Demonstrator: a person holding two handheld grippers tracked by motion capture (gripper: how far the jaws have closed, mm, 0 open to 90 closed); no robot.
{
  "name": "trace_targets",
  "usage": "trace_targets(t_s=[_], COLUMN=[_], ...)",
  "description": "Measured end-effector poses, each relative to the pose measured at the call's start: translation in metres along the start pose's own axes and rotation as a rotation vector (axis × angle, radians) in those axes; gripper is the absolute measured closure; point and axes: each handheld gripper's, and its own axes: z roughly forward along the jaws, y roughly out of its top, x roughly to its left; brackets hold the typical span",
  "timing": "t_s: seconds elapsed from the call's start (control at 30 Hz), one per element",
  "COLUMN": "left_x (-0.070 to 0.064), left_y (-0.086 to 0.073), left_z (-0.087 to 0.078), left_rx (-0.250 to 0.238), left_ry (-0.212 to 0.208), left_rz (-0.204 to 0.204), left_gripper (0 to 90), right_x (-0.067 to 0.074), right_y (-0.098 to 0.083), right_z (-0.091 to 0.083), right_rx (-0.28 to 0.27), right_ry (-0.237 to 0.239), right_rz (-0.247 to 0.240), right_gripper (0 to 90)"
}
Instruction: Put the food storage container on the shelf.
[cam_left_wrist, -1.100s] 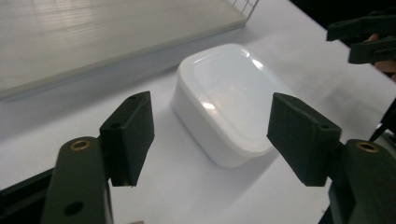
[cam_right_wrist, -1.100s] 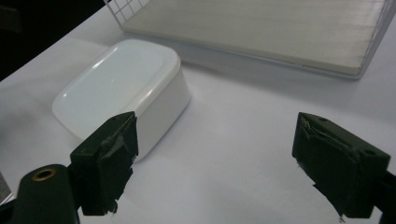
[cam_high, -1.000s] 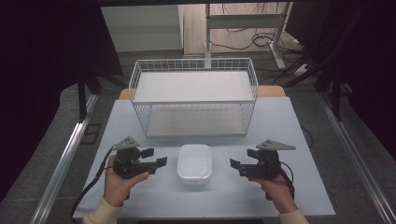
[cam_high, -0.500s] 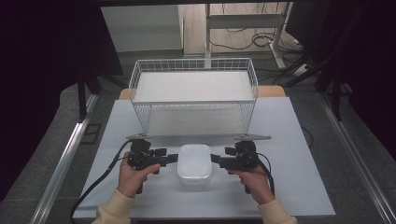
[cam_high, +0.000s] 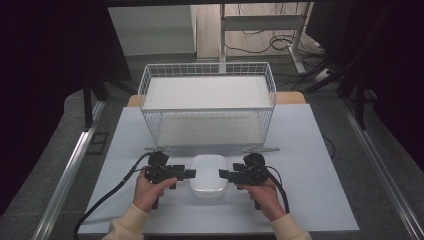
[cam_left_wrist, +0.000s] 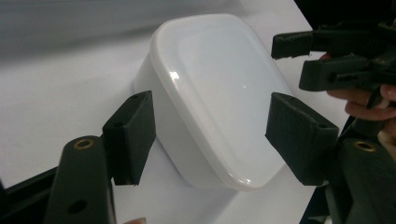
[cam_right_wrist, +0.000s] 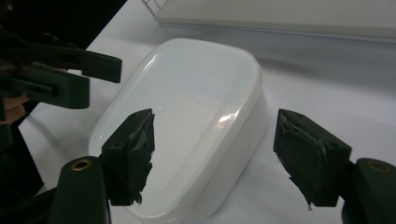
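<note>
A white lidded plastic container (cam_high: 208, 174) sits on the white table (cam_high: 310, 150) near its front edge. My left gripper (cam_high: 190, 173) lies level at its left end and my right gripper (cam_high: 223, 174) at its right end, each held in a hand. In the left gripper view the container (cam_left_wrist: 219, 93) stands between the spread jaws of my left gripper (cam_left_wrist: 215, 135), and the pads stay clear of it. In the right gripper view my right gripper (cam_right_wrist: 219, 158) straddles the container (cam_right_wrist: 187, 116); its jaws have just been closing, with a gap left at the right pad (cam_right_wrist: 308, 158).
A white wire basket (cam_high: 207, 107) with a white liner stands behind the container at mid table. A black cable (cam_high: 110, 200) trails from the left gripper to the front left. Bare tabletop lies to either side of the hands.
Both hands have moved inward and down from the sides of the table to the container's two ends. The container has not moved.
</note>
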Motion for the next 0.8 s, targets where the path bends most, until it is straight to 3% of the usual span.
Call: trace_targets(t_s=[0.37, 0.47, 0.67, 0.8], left_x=[0.005, 0.006, 0.005, 0.003], left_y=[-0.002, -0.003, -0.004, -0.006], left_z=[0.013, 0.015, 0.014, 0.011], left_rx=[0.024, 0.03, 0.028, 0.03], left_ry=[-0.075, -0.083, -0.06, -0.027], left_rz=[-0.065, -0.086, -0.101, -0.086], left_gripper=[39.3, 44.4, 50.1, 61.0], right_x=[-0.002, -0.003, -0.002, -0.006], right_y=[-0.004, -0.005, -0.007, -0.009], right_z=[0.009, 0.013, 0.016, 0.009], right_rx=[0.023, 0.033, 0.048, 0.017], right_ry=[0.024, 0.059, 0.042, 0.061], right_rz=[0.033, 0.064, 0.073, 0.134], right_gripper=[32.6, 36.7, 41.7, 58.5])
